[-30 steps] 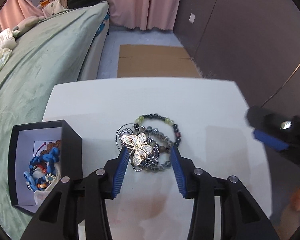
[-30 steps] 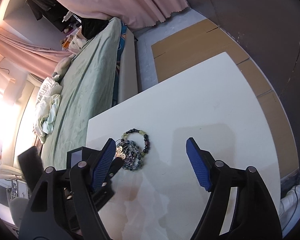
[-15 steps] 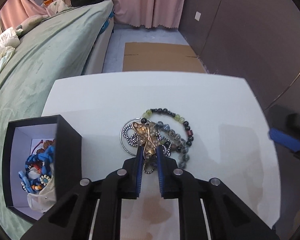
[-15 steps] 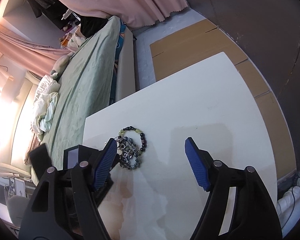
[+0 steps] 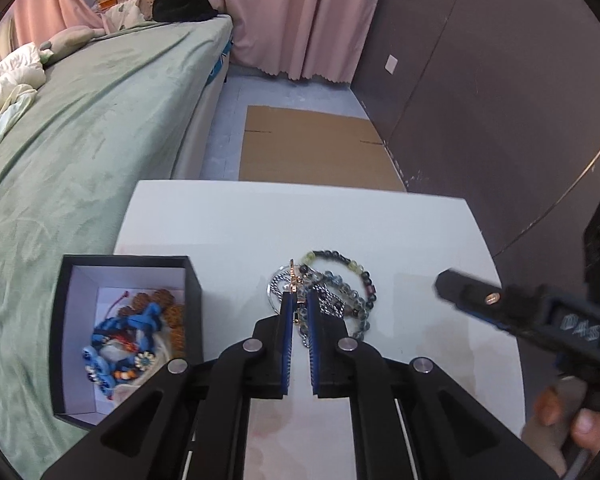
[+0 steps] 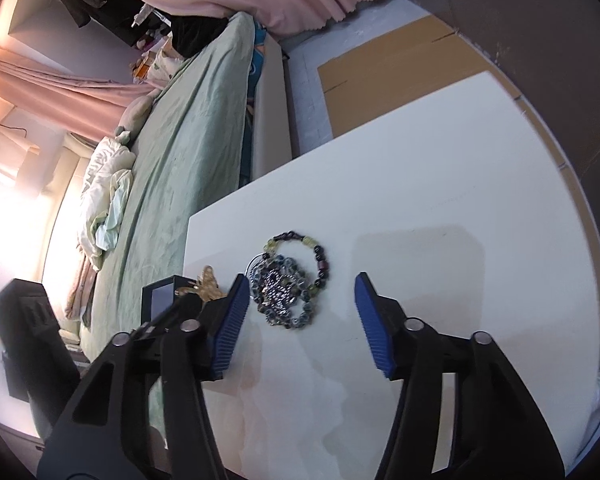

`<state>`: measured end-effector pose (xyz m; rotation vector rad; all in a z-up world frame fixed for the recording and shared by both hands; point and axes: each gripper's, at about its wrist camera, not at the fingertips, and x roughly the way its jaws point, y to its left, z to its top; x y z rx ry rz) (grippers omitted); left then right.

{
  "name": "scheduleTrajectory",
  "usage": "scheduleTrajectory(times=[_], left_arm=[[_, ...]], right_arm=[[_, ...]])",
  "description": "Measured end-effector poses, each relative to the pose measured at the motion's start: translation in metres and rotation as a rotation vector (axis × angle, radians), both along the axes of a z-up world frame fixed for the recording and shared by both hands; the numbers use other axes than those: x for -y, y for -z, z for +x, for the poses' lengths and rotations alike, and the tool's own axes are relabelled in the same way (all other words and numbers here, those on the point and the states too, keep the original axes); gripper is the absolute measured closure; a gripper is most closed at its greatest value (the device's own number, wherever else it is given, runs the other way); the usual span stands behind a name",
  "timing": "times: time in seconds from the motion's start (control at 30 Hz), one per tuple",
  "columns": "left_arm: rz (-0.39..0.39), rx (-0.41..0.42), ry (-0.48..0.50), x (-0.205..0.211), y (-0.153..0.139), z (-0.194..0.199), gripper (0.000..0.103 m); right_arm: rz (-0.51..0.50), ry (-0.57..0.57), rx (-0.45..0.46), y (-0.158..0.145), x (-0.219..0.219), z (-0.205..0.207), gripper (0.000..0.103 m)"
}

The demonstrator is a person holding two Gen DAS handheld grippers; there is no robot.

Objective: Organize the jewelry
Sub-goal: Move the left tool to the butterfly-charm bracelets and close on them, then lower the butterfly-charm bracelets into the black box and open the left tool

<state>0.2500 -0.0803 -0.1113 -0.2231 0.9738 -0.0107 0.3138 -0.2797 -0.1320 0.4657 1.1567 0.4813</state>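
My left gripper (image 5: 298, 300) is shut on a gold butterfly brooch (image 5: 295, 278), held edge-on just above the white table (image 5: 220, 220). Under and beyond it lies a pile of beaded bracelets and a chain (image 5: 340, 284). A black box (image 5: 76, 264) with blue and orange jewelry inside stands to the left. In the right wrist view the bracelet pile (image 6: 288, 284) lies on the table between the blue pads of my right gripper (image 6: 300, 280). Its jaws are closing and touch nothing. The brooch (image 6: 206, 282) shows at the left, by the box (image 6: 162, 296).
A bed with a green cover (image 5: 80, 140) runs along the table's left side. Flat cardboard (image 5: 312, 144) lies on the floor beyond the far edge. A dark wall (image 5: 480, 100) stands on the right. A person's hand (image 5: 572, 420) holds the right gripper's handle.
My left gripper shut on the gold butterfly brooch and lifted it off the bracelet pile. My right gripper came closer to the pile and its jaws narrowed.
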Motion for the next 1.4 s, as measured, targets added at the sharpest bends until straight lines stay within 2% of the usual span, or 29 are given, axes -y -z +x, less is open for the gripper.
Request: scheduleTrajectory(times=[0.1,0.2,0.37,0.47,0.7,0.8,0.83,0.9,1.0,1.2,1.4], left_arm=[[-0.017,0.009,-0.005,-0.007,-0.007,-0.003,0.098],[-0.043,0.017,-0.010,-0.016,-0.013,-0.006,0.098],[-0.043,0.045,-0.033,-0.032,-0.028,-0.014,0.098],[-0.046,0.055,-0.053,-0.043,-0.034,-0.019,0.098],[-0.047,0.068,-0.080,-0.064,-0.041,-0.034,0.098],[-0.047,0.067,-0.098,-0.075,-0.042,-0.042,0.098],[-0.046,0.068,-0.105,-0.079,-0.043,-0.045,0.098],[-0.043,0.069,-0.116,-0.085,-0.044,-0.049,0.098],[-0.041,0.071,-0.134,-0.096,-0.046,-0.056,0.098],[-0.044,0.064,-0.162,-0.115,-0.045,-0.068,0.098],[-0.054,0.055,-0.146,-0.114,-0.038,-0.071,0.098]], right_arm=[[0.001,-0.013,-0.009,0.003,-0.008,0.001,0.052],[-0.007,-0.029,-0.018,0.008,-0.016,0.001,0.058],[-0.041,-0.048,-0.053,0.023,-0.033,0.006,0.062],[-0.066,-0.053,-0.074,0.033,-0.042,0.007,0.068],[-0.151,-0.053,-0.085,0.046,-0.050,0.006,0.071],[-0.178,-0.058,-0.063,0.046,-0.055,0.005,0.071],[-0.188,-0.060,-0.056,0.046,-0.056,0.005,0.073],[-0.213,-0.063,-0.052,0.048,-0.058,0.004,0.091],[-0.230,-0.072,-0.043,0.047,-0.062,0.003,0.094],[-0.152,-0.069,0.015,0.024,-0.065,-0.007,0.094],[-0.042,-0.074,0.079,-0.004,-0.073,-0.017,0.094]])
